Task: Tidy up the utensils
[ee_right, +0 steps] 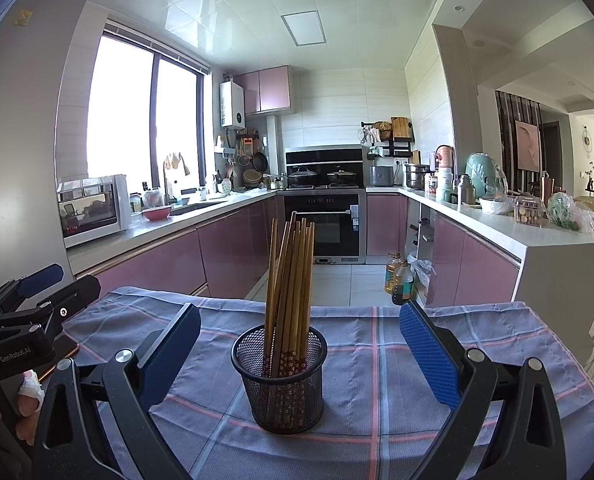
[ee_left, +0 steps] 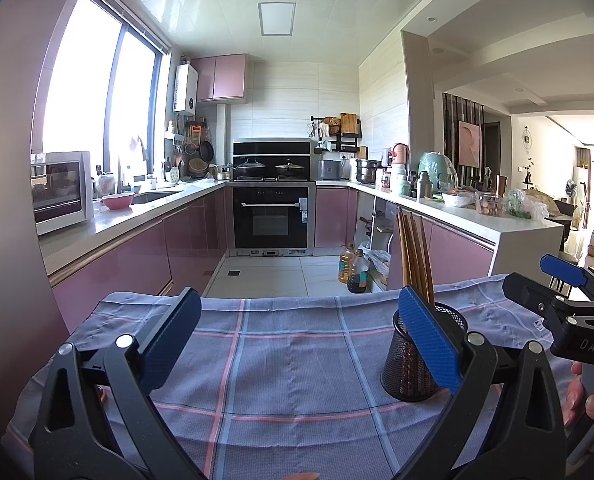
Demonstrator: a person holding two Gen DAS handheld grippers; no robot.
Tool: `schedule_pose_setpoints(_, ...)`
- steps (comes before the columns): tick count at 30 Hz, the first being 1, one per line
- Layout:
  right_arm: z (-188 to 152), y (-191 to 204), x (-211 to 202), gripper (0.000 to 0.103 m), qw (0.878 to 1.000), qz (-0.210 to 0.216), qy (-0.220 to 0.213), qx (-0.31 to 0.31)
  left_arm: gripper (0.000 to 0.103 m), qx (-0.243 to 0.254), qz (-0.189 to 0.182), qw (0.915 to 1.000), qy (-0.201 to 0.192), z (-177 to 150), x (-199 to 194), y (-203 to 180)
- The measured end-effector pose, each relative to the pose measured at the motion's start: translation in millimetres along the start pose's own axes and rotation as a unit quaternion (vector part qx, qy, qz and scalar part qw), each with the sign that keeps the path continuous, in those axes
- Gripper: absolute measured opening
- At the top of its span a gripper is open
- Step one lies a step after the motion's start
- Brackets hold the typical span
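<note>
Chopsticks (ee_right: pixel 291 280) are all standing as a loose bundle in the black mesh holder (ee_right: pixel 279 380), tips fanning slightly, leaning a bit left and right against each other. The holder is sitting upright on the plaid cloth (ee_right: pixel 377 380) covering the counter (ee_right: pixel 537 344).

Right hand-held gripper (ee_right: pixel 299 344) is hovering behind the holder with its jaws spread wide, the holder sitting between the two fingers from this view but touching neither; nothing is being gripped. Its blue pads (ee_right: pixel 429 356) are facing inward, clear of the mesh.

Left hand-held gripper (ee_left: pixel 297 340) is also spread wide and carrying nothing, pointing at bare cloth (ee_left: pixel 277 360). In the left wrist view the mesh holder (ee_left: pixel 421 356) is sitting off to the right, partly hidden behind the right-side finger pad (ee_left: pixel 429 344), with the chopsticks (ee_left: pixel 415 256) sticking up above it. The right hand-held gripper (ee_left: pixel 553 280) is showing at the far right edge of that view, near the holder but apart from it.

Kitchen in the background: oven (ee_right: pixel 325 224) at the far wall, oil bottles (ee_right: pixel 399 280) standing on the floor.
</note>
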State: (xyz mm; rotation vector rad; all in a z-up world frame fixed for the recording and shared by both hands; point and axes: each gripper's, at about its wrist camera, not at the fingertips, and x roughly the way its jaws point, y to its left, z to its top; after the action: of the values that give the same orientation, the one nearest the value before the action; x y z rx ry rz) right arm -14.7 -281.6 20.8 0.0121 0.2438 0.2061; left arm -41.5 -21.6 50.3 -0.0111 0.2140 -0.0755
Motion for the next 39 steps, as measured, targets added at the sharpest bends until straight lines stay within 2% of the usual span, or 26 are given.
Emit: schedule_pose_setpoints(39,-3.6,1.8,0.6,0.096,1.0,0.0,0.001,0.002,0.097,0.004,0.002,1.0,-0.001,-1.5,-1.2,1.4)
